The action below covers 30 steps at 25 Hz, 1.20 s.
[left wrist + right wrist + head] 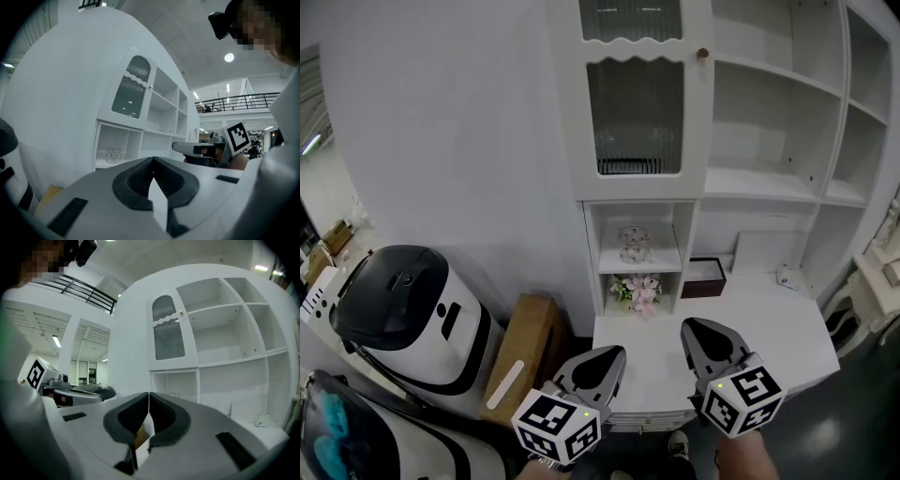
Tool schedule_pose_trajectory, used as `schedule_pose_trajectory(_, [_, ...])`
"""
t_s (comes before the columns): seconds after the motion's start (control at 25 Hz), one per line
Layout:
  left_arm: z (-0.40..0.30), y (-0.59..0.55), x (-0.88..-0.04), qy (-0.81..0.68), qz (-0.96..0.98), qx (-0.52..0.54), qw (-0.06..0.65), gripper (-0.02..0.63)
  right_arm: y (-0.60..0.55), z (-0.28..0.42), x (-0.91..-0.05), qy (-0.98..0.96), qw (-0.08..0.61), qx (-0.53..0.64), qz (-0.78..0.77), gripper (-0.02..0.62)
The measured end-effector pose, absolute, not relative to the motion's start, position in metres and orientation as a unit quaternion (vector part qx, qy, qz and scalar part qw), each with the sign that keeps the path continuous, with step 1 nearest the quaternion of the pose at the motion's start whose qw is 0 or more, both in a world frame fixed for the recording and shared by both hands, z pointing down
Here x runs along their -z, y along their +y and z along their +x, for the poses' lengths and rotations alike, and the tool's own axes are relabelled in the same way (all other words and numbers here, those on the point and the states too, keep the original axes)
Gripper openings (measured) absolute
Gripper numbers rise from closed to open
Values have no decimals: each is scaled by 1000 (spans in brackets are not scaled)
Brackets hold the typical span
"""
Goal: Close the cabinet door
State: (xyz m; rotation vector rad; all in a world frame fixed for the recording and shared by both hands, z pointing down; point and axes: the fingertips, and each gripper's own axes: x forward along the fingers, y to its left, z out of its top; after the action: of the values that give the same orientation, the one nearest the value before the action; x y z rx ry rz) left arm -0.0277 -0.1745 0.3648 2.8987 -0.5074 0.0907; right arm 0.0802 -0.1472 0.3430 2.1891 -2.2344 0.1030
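Both the left gripper (612, 357) and right gripper (693, 332) are clenched, holding nothing.

No legible text, brand or number in any view. Only coded patterns: black-and-white square markers (558, 427) on the cubes of the left hand-held gripper (615, 353) and right hand-held gripper (688, 327), lower centre of the head view. They carry no letters. The white strip (504, 384) on the brown box (530, 337), lower left, is unreadable.
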Motion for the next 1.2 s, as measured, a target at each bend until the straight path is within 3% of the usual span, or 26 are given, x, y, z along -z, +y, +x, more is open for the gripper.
schedule_pose_trajectory(1.2, [-33,-130,-358,-173,980,-18,93,5,-101,67,-340,-722,9,-24,692,5])
